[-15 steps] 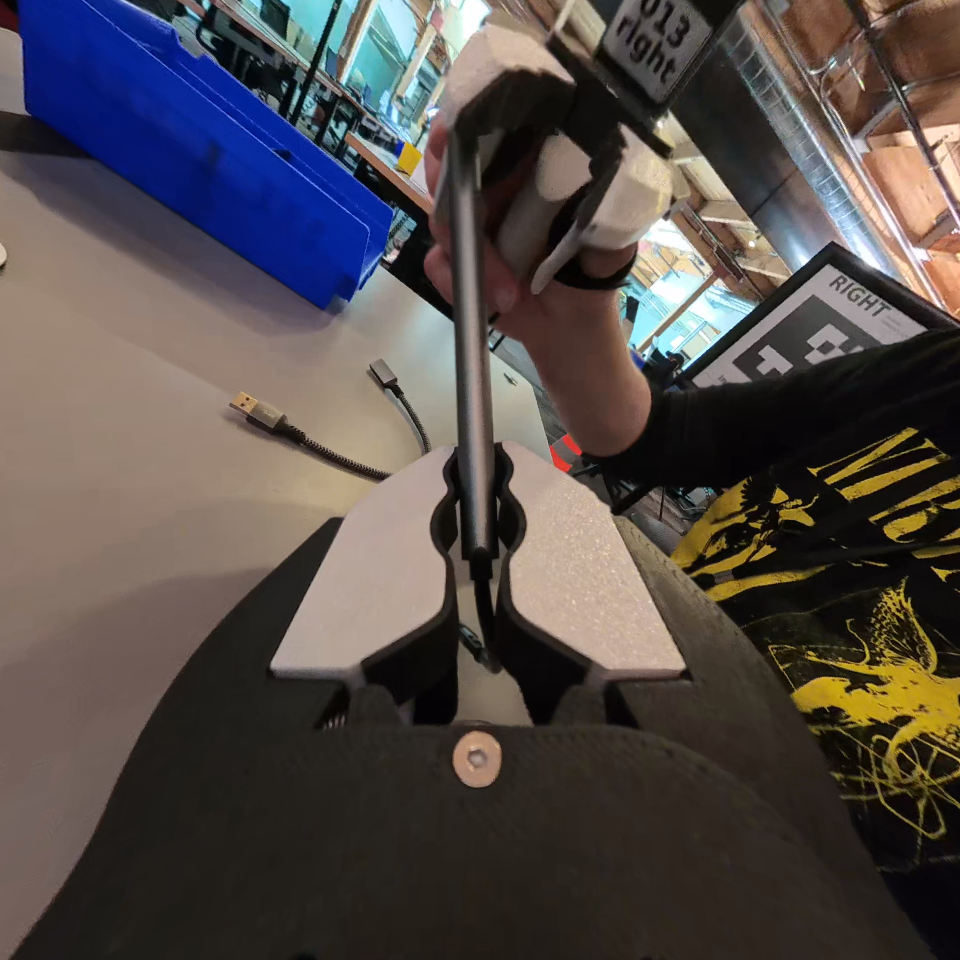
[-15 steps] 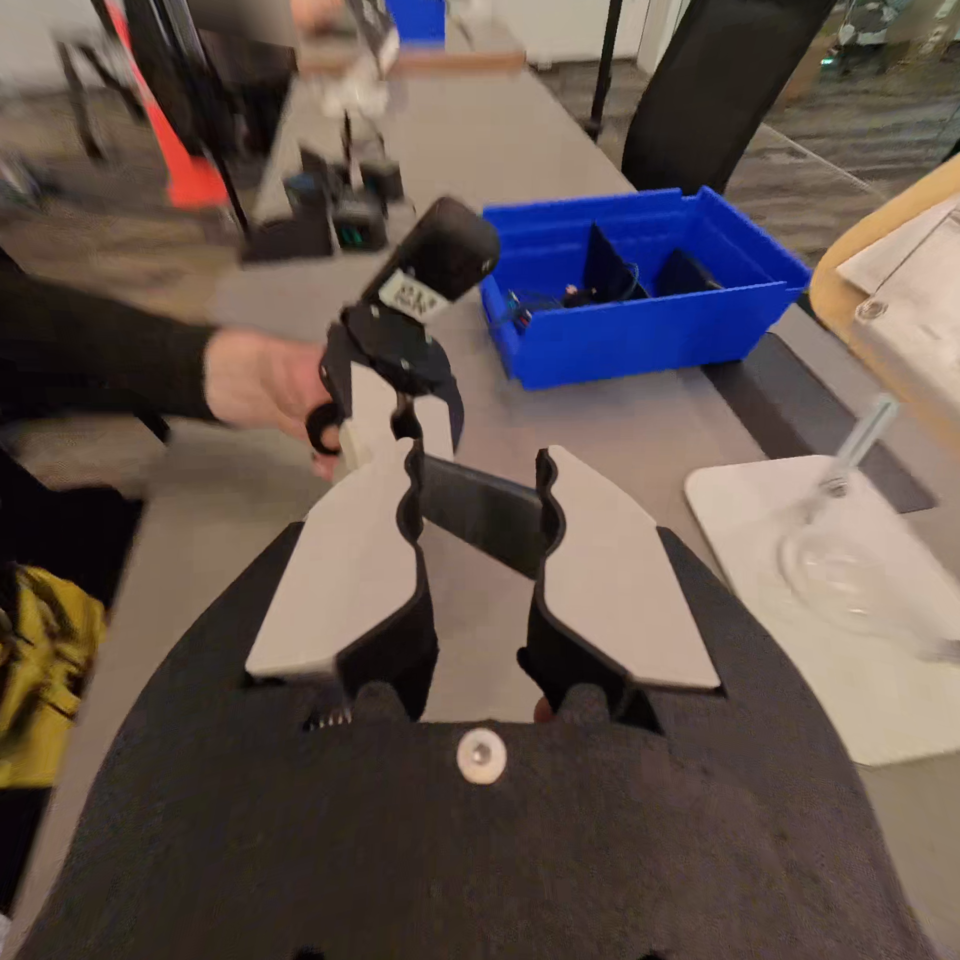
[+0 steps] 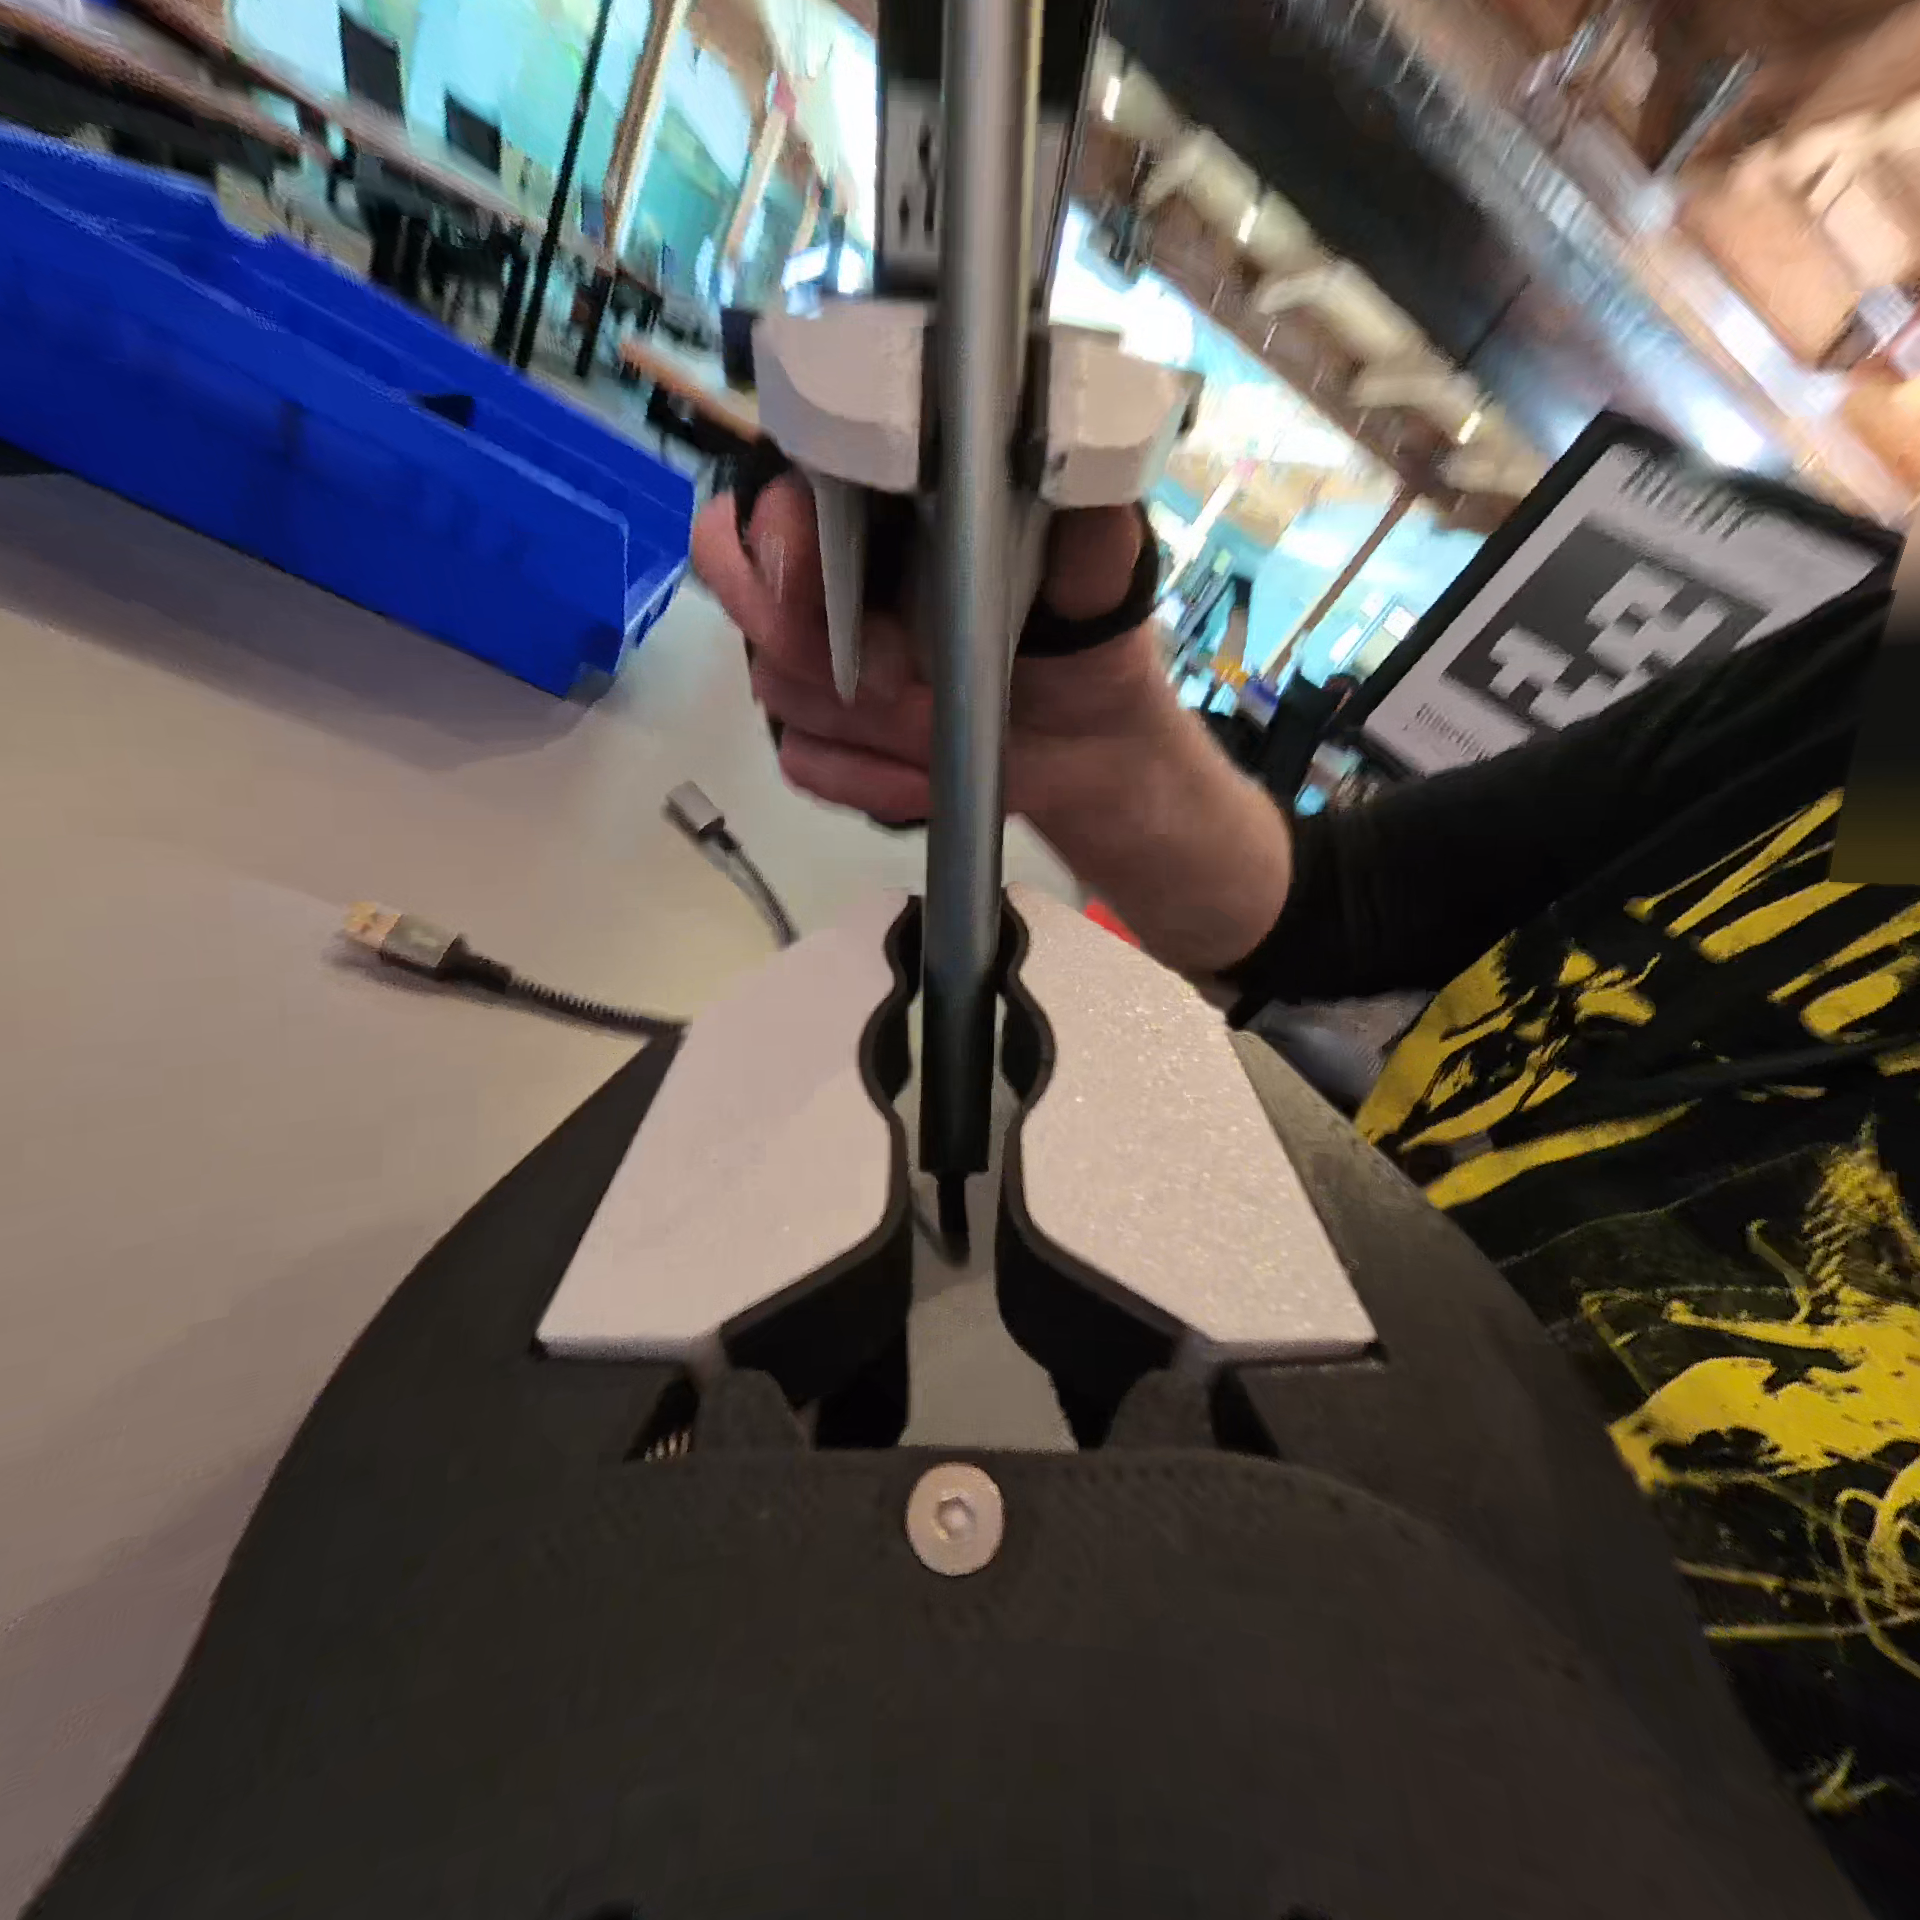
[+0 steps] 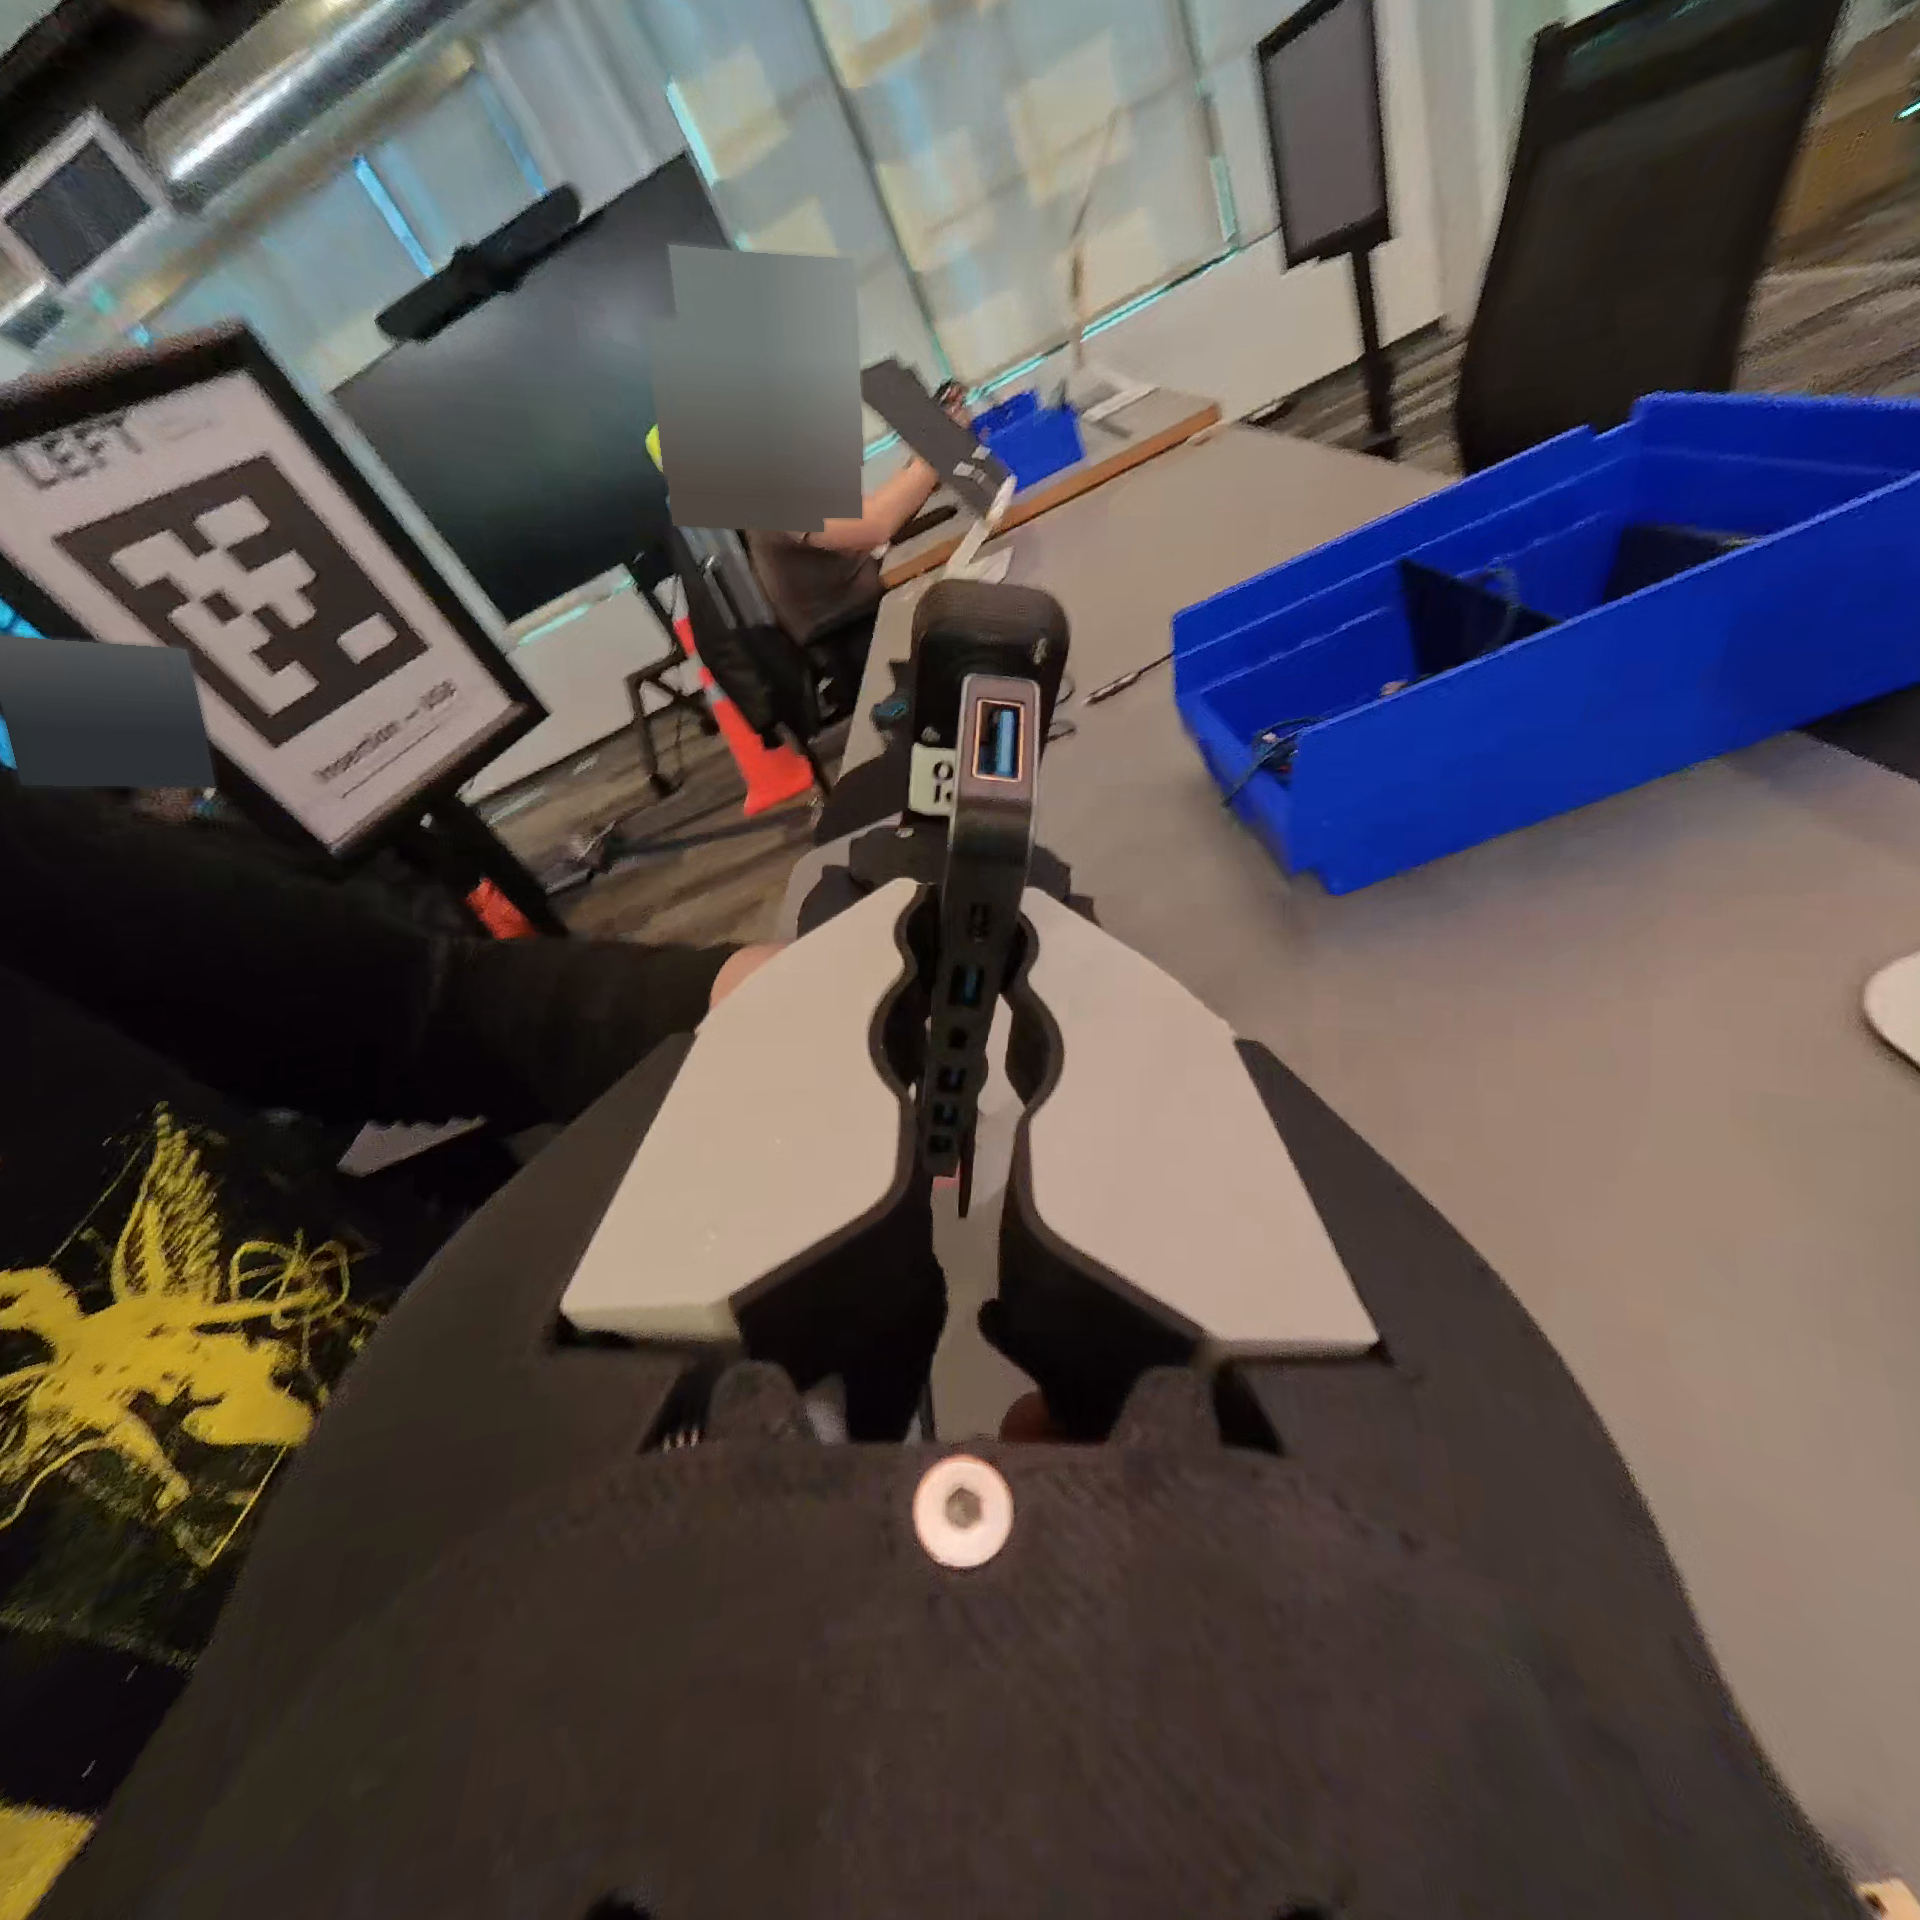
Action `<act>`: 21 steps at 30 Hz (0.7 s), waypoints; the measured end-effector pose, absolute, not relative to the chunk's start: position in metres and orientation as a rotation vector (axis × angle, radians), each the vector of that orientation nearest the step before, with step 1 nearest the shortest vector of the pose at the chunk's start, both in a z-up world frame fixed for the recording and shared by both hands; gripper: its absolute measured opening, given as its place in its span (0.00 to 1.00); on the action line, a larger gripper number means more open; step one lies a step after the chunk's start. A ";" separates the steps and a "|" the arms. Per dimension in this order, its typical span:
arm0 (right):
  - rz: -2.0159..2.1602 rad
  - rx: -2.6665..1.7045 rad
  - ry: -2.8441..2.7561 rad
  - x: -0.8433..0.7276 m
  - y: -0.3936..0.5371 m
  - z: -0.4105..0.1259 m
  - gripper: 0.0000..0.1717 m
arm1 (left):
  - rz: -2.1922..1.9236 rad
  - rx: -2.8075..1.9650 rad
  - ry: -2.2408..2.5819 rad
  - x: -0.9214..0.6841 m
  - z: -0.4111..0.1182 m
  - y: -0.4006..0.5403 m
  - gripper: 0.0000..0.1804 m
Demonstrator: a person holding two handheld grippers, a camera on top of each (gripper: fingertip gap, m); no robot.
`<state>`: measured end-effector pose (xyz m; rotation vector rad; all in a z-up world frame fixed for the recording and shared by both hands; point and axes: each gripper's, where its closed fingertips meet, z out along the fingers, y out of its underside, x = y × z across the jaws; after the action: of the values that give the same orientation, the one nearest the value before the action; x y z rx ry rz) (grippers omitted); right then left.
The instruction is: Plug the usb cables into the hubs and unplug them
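A grey table [image 3: 208,1039] carries a blue bin [image 4: 1558,727] towards its far edge; two loose cables [image 3: 468,961] lie nearer, and a white pad [image 4: 1896,1003] sits at the right edge.

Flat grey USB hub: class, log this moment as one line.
held: flat grey USB hub | by: left claw + right claw | braided cables: loose on table, unplugged

Blue bin [image 4: 1507,727] on grey table [image 4: 1558,1039], orange cone [image 4: 764,753] on floor beyond.
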<state>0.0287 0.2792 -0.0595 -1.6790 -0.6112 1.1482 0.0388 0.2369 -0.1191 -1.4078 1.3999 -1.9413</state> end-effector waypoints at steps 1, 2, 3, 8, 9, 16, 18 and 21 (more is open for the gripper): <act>1.151 -1.707 -0.667 0.024 0.277 -0.060 0.06 | -1.837 -1.457 1.482 0.040 -0.127 0.236 0.16; 1.146 -1.732 -0.724 0.020 0.275 -0.059 0.06 | -1.741 -1.473 1.554 0.040 -0.131 0.234 0.21; 1.143 -1.751 -0.772 0.016 0.274 -0.058 0.06 | -1.698 -1.449 1.601 0.039 -0.130 0.230 0.16; 1.108 -1.892 -0.935 0.003 0.272 -0.057 0.06 | -1.667 -1.386 1.605 0.043 -0.121 0.226 0.05; 1.088 -1.906 -0.961 0.001 0.272 -0.057 0.06 | -1.669 -1.371 1.596 0.043 -0.120 0.225 0.05; 1.054 -1.927 -1.009 -0.006 0.276 -0.053 0.06 | -1.720 -1.327 1.536 0.042 -0.112 0.226 0.05; 1.037 -1.942 -1.036 -0.006 0.274 -0.053 0.06 | -1.724 -1.326 1.528 0.042 -0.111 0.226 0.05; 1.031 -1.978 -1.071 -0.005 0.271 -0.059 0.06 | -1.731 -1.296 1.474 0.041 -0.100 0.232 0.10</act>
<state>-0.0055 0.2706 -0.0590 -1.9779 -1.0711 1.0308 0.0414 0.2323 -0.0999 -1.2957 1.4740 -1.7311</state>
